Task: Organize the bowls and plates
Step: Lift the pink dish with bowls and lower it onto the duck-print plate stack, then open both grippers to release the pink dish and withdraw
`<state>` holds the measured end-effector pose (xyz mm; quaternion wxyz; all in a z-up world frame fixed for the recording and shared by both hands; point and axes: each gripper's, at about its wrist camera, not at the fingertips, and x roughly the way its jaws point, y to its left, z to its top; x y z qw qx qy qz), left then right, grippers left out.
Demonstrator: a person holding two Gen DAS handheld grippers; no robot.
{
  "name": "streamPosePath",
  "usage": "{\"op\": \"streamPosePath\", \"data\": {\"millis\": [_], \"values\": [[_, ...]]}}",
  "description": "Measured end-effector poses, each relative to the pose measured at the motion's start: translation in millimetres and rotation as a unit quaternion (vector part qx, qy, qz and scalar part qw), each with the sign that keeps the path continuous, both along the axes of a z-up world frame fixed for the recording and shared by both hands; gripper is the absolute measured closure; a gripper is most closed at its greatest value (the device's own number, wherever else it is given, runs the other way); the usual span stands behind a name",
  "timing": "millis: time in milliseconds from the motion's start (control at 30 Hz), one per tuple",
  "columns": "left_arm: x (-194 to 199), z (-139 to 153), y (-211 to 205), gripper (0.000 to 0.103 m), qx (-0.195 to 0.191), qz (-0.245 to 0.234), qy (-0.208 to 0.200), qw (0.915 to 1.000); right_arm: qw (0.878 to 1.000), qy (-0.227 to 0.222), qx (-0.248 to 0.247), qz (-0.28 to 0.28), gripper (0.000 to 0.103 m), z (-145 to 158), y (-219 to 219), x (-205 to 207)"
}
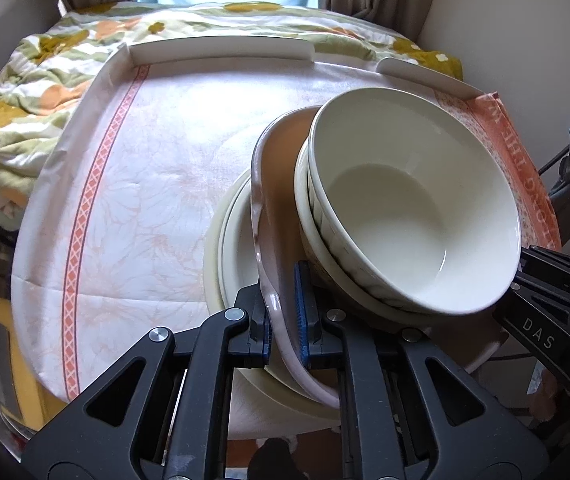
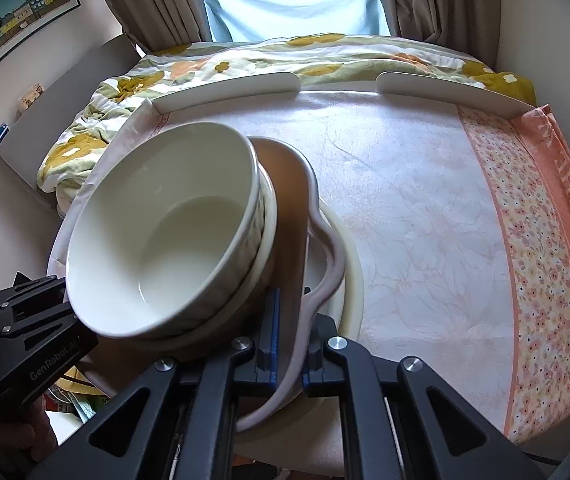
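**Both grippers clamp the pink dish, bowls stacked inside**

A bed (image 2: 269, 56) with a flowered quilt fills the far end of both views, beyond the grippers, with curtains (image 2: 157, 4) and a bright window behind it. Ahead of and beneath the grippers is a white tray table (image 1: 221, 50) with a low raised rim along its far edge, covered by a pale cloth (image 1: 157, 168) with orange borders.

On the cloth, directly under the grippers, is a cream plate (image 1: 231, 236); only its edge shows past the dish above it. Whether the dish rests on it or hangs just clear cannot be told.

The pink dish (image 1: 273, 184), wavy-rimmed and shallow, sits between the two grippers. The left gripper (image 1: 285, 320) has its jaws narrowed onto the dish's rim, blue pads pressing either side of the edge. The right gripper (image 2: 288, 344) grips the opposite rim the same way, jaws drawn close with the rim sandwiched between the pads. Each gripper appears in the other's view, at the outer side of the stack.

Inside the dish stand two nested bowls. The top bowl (image 1: 413, 204) is cream-white and empty, and lies to the right of the left gripper and to the left of the right one. The lower bowl (image 1: 305, 200) shows only as a rim and a strip of patterned wall beneath it.
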<state>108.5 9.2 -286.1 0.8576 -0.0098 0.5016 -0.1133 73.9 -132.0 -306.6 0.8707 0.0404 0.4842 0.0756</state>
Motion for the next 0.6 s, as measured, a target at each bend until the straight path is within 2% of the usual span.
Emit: {"op": "streamPosePath", "data": {"millis": [100,600], "values": [[-1.5,4.9,1.2,0.088,0.013,0.003,-0.009,0.9999,1.0,0.004,0.001,-0.004,0.095,0.3,-1.4,0.6],[-8.9,12.8,-0.5,0.086,0.025,-0.013,-0.01,0.9996,0.999,0.038,0.012,-0.025,0.095,0.7,-5.1,0.2]]}}
